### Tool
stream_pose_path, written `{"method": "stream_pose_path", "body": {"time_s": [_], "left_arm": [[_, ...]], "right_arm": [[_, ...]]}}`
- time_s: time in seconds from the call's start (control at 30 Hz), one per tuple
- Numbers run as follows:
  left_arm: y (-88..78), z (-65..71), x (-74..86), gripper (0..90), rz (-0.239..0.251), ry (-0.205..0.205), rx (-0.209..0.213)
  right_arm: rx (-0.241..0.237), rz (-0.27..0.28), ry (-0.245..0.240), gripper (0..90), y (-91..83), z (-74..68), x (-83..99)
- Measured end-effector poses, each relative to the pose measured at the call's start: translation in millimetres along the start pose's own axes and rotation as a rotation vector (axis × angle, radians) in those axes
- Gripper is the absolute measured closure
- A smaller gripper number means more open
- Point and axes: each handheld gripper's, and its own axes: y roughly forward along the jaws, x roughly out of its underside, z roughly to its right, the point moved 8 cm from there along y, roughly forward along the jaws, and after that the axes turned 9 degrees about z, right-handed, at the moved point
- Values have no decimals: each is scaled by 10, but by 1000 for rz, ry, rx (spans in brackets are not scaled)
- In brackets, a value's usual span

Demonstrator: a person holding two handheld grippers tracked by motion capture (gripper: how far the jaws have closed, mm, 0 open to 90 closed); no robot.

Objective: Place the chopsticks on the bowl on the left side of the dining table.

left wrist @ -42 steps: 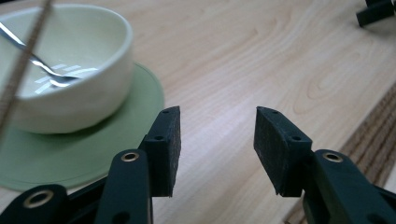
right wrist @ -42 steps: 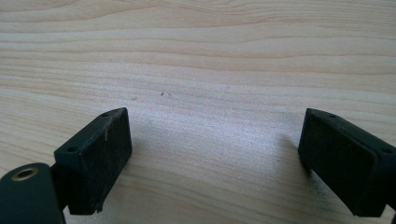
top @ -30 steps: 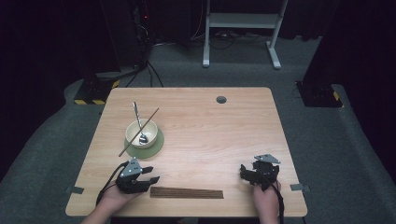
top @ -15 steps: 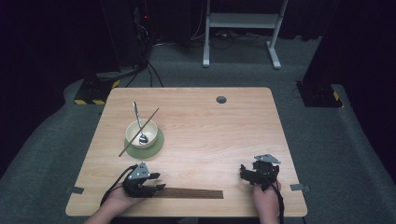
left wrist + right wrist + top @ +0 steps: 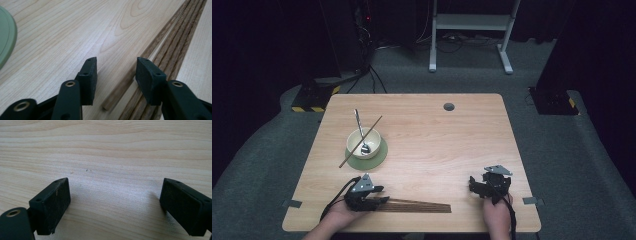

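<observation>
A row of dark wooden chopsticks lies along the table's front edge. My left gripper is at the row's left end, low over the wood. In the left gripper view its jaws stand partly apart and have just been closing, with the blunt end of one lighter chopstick between them, untouched by the pads. The darker sticks run past the right pad. At the front right, my right gripper rests open; in its own view the jaws stand wide over bare wood.
A cream bowl sits on a green saucer at the left middle, with a metal spoon in it and one chopstick laid across its rim. The saucer's edge shows left of my left jaws. A cable hole is at the back.
The left gripper has slid a little toward the front edge onto the left end of the chopstick row, and its jaws have narrowed. The right gripper has not moved.
</observation>
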Motion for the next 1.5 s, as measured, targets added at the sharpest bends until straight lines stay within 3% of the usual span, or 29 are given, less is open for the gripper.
{"method": "stream_pose_path", "body": {"time_s": [0.1, 0.4, 0.77, 1.13, 1.27, 1.5], "left_arm": [[6, -19, -4, 563, 6, -4, -7], [41, 47, -23, 679, 14, 48, 15], [22, 4, -8, 810, 18, 31, 14], [2, -49, 3, 830, 14, 26, -25], [23, -23, -7, 742, 22, 24, -25], [36, -10, -3, 784, 46, 25, -28]], "right_arm": [[0, 0, 0, 93, 0, 0, 0], [0, 0, 0, 93, 0, 0, 0], [0, 0, 0, 93, 0, 0, 0], [0, 0, 0, 93, 0, 0, 0], [0, 0, 0, 93, 0, 0, 0], [0, 0, 0, 93, 0, 0, 0]]}}
